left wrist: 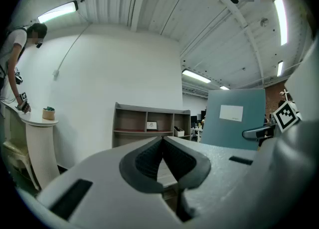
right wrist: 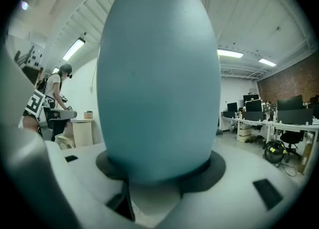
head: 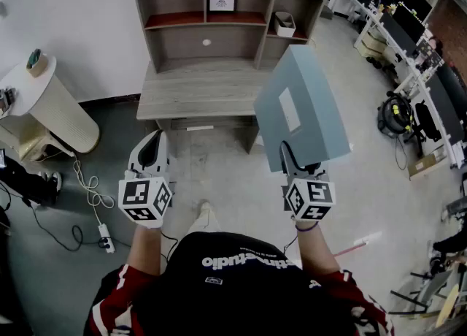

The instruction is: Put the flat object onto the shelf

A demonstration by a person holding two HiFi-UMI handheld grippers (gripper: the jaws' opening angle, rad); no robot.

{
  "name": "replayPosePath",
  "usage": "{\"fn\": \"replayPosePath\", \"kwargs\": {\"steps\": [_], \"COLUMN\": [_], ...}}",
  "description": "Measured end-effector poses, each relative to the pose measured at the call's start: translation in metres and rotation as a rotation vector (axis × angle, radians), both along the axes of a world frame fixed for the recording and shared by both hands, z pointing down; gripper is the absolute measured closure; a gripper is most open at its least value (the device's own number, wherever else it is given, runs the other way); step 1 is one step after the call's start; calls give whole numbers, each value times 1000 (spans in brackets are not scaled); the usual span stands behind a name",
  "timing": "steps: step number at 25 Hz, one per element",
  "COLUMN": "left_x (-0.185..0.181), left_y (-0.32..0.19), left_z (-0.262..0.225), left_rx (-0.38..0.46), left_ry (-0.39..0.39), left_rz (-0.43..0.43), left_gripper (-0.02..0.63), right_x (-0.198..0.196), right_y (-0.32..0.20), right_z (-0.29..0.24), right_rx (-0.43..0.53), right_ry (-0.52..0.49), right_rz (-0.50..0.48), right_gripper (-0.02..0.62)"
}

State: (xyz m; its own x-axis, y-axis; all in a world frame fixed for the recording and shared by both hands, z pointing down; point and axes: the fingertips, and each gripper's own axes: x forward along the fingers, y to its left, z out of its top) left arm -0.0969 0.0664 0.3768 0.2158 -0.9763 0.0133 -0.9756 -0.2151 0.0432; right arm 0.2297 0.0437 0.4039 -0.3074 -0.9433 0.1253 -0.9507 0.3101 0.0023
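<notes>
Left of the shelf (head: 190, 90) stands a round white side table (head: 58, 112). In front of the shelf, the left gripper (head: 153, 144) is empty, its jaws pressed together. A framed card (head: 222, 3) sits in the shelf's upper middle compartment; its print is too small to read. Before the shelf's right end, the right gripper (head: 293, 161) clamps the lower edge of the flat object (head: 310, 101), a grey-blue panel held upright, off the shelf. It bears a white label (head: 290, 110), apparently blank.

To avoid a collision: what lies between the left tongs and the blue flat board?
Nothing: in the head view only bare floor shows between the left tongs and the blue flat board.
</notes>
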Motion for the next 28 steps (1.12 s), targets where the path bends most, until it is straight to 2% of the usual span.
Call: {"fn": "replayPosePath", "kwargs": {"steps": [13,28], "left_x": [1,4], "left_y": [14,26], "left_z": [1,6], "left_rx": [3,-3], "left_ry": [6,6], "left_rz": [-9,-25], "left_gripper": [600,600], "right_x": [-3,-4], "right_y": [9,18], "right_z": [-4,9], "right_rx": [18,-9], "right_ry": [1,12], "right_rz": [-15,-47], "right_gripper": [321,320]}}
